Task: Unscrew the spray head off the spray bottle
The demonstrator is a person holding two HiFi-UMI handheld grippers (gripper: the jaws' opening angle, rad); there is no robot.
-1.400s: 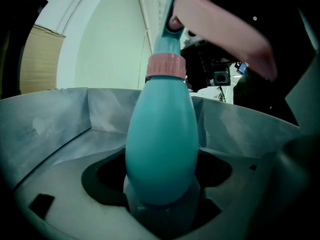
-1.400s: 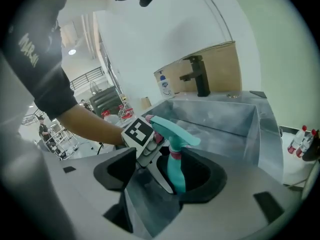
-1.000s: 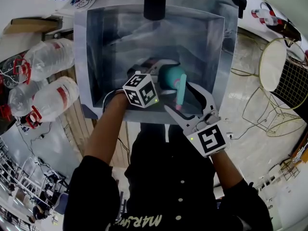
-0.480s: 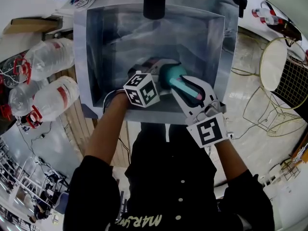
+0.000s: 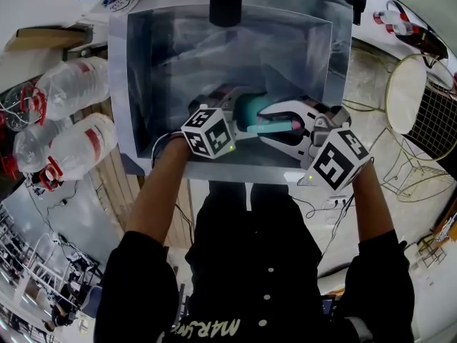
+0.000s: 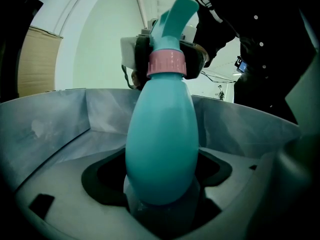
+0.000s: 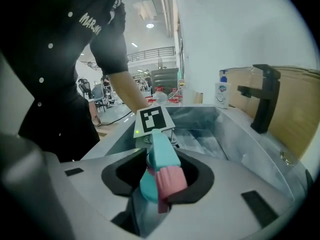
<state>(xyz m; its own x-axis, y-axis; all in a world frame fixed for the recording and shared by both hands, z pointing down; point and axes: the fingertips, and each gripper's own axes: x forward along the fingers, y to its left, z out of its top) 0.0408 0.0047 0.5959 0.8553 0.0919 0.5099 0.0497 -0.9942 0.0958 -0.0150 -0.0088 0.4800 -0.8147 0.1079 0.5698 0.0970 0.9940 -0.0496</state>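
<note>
Head view: at the sink's [image 5: 121,84] 6 o'clock, left gripper [image 5: 235,113] fingers clamp the teal spray bottle [image 5: 248,109], while right gripper [image 5: 265,118] fingers, just closing, grip its spray head [image 5: 275,128] at 3 o'clock.

Readable print: one item. My black shirt [image 5: 235,263] carries pale slanted lettering at its hem, upside down in the head view. It begins "MAR"; I cannot resolve the remaining letters. The same lettering shows on the chest in the right gripper view.

Code signs: the left cube [image 5: 208,132] and the right cube [image 5: 337,157] bear black-and-white square markers.

Unreadable labels: the white pump bottle [image 7: 223,95] has a blue label, and the large water bottles [image 5: 71,84] have red bands. Both prints are too small to read.
</note>
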